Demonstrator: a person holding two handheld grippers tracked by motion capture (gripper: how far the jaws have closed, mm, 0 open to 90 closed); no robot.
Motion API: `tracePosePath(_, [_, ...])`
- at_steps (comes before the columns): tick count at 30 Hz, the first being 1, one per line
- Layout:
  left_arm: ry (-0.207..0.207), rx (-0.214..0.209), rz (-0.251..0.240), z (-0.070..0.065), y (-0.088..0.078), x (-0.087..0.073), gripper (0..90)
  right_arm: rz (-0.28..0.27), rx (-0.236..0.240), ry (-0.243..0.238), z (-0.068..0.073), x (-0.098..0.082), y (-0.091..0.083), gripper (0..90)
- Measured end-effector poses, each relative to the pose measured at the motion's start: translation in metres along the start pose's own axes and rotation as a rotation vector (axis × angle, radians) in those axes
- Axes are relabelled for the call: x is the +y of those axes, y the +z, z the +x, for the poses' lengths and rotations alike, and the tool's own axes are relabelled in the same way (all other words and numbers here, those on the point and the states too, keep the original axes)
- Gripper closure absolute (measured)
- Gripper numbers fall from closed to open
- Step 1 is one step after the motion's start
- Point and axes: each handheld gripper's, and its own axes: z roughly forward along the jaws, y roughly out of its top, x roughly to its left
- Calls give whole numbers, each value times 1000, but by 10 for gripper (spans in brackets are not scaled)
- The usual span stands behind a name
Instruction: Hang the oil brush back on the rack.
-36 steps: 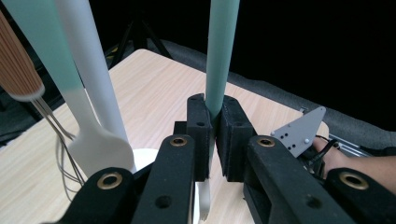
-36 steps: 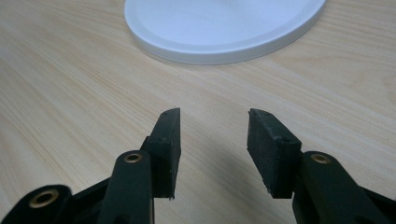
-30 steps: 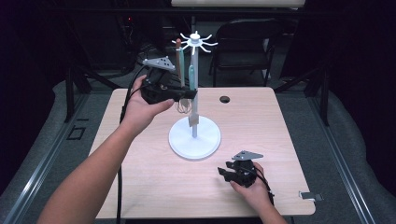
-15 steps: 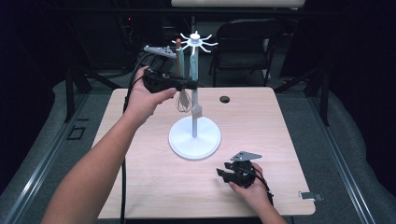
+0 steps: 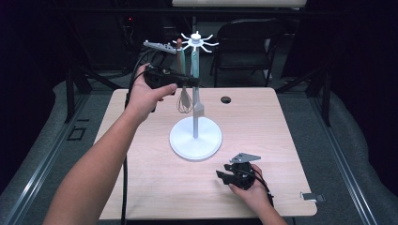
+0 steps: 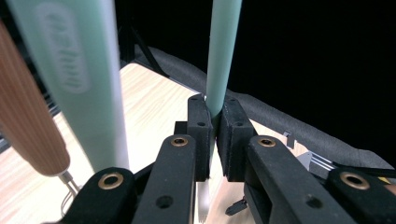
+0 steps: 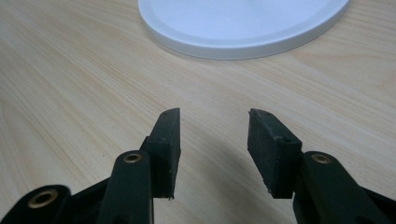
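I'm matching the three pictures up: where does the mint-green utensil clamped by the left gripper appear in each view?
High view: the mint-green utensil hangs from the rack top, upper centre.
Left gripper view: its handle rises between the shut jaws, centre.
Right gripper view: out of frame.
Shared landmark: the rack's white round base.

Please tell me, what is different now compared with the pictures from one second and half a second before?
The left gripper rose beside the white stand, lifting the mint-green utensil that its fingers stay shut on; the utensil's top now reaches the stand's hooks. The wooden-handled whisk hangs as before. The right gripper kept still on the table, open and empty.
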Motion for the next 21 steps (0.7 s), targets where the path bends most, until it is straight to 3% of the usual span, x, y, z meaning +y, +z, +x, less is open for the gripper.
tracePosePath(6, [-8, 19, -1, 2, 3, 0, 846, -1, 0, -2, 0, 0, 0, 545])
tracePosePath(11, [-9, 106, -13, 0, 3, -1, 779, -2, -1, -3, 0, 0, 0, 545])
tracePosePath(13, [3, 119, -11, -3, 2, -2, 731, -4, -1, -2, 0, 0, 0, 545])
tracePosePath(15, [31, 159, 5, -7, 3, -4, 696, -7, 2, 1, 0, 0, 0, 545])
tracePosePath(21, [60, 181, 5, -14, 0, -16, 614, -7, -2, -4, 1, 0, 0, 545])
